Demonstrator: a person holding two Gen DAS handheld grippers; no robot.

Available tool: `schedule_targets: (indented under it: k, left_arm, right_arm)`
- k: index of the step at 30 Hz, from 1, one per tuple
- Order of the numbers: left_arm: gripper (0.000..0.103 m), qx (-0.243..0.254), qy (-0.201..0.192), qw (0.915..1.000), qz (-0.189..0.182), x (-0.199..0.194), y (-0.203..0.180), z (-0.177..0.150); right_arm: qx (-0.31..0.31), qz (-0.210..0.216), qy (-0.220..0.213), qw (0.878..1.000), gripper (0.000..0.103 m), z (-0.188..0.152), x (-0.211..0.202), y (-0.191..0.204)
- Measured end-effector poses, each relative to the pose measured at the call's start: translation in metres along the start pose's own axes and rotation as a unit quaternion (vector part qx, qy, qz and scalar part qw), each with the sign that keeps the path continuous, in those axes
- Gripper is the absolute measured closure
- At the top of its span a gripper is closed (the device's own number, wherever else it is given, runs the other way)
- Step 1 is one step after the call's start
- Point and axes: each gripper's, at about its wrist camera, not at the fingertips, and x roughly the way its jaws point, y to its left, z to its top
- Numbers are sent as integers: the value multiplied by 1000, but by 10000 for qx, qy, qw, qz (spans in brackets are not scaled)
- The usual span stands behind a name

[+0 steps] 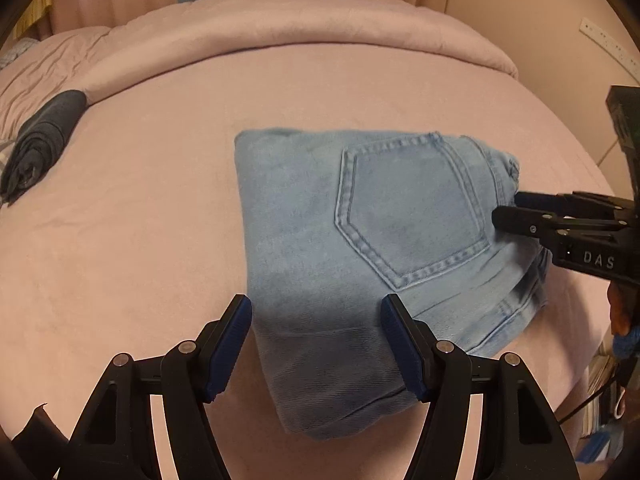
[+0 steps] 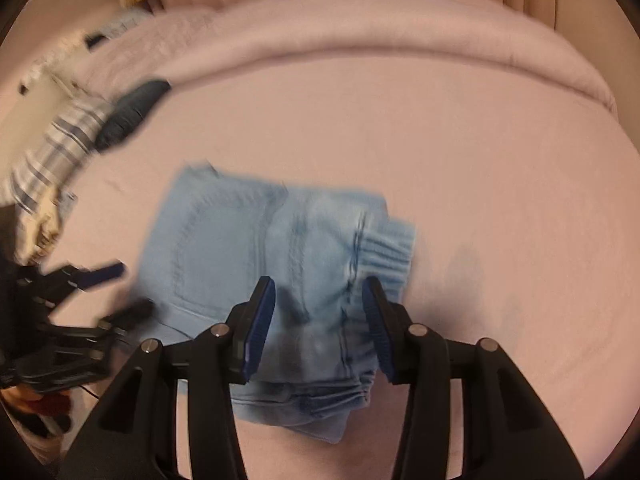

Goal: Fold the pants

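I am seeing the light blue jeans (image 1: 360, 248) lying folded into a compact stack on the pink bed sheet (image 1: 140, 220), back pocket (image 1: 408, 208) facing up. My left gripper (image 1: 316, 344) is hovering over the stack's near edge, its jaws standing apart on either side of the denim, pads not pressing on it. My right gripper (image 2: 320, 328) is hanging over the waistband end of the jeans (image 2: 280, 264); its jaws are opening, with folded denim showing between them but no pad pressing on it. The right wrist view is blurring, so fine contact there I cannot tell. A dark rolled garment (image 1: 40, 144) is lying well apart at the bed's far left, beside a plaid cloth (image 2: 60, 148). The pink duvet (image 1: 320, 40) is bunching along the far side.
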Motion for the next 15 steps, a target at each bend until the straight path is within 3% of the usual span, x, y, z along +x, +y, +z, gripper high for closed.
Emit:
schedule_targets:
  k: [3, 7, 10, 12, 15]
  left_arm:
    - [36, -53, -38, 10000, -61, -5, 3, 0]
    - [36, -278, -186, 9992, -237, -15, 20, 0]
    - [36, -767, -178, 9956, -512, -18, 45, -3]
    - [36, -1096, -158, 9912, -730, -17, 61, -4]
    - [31, -1507, -107, 9829, -1055, -13, 74, -8]
  right_arm:
    - [-217, -91, -107, 9997, 56, -2, -6, 5]
    - [107, 148, -272, 9995, 58, -4, -29, -7]
    - [604, 597, -435, 9954, 53, -12, -45, -30]
    - [1056, 973, -382, 9889, 44, -19, -44, -46]
    - [1660, 1327, -240, 9769, 41, -32, -35, -67]
